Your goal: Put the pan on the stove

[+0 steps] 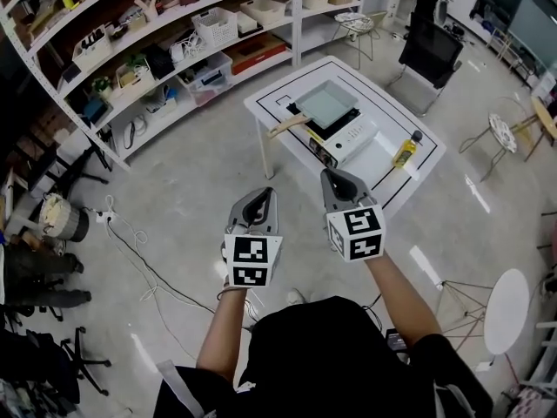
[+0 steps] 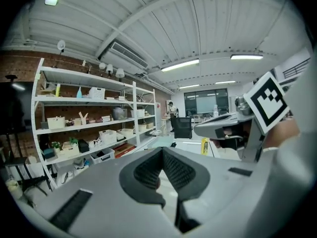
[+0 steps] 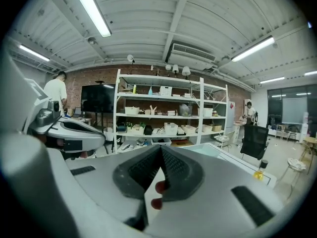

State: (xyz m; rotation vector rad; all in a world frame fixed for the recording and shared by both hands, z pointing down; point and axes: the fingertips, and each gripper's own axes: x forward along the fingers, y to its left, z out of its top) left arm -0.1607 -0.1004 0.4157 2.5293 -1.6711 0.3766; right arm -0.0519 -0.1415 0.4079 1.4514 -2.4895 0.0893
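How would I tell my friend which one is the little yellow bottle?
Find the white table in the middle of the floor, in front of the long shelves. The bottle stands near the table's right corner, just past the white stove. It is the only yellow thing on the table, and it has a dark cap.

Floor open up to desk; pan, stove occupy centre; bottle near right edge.
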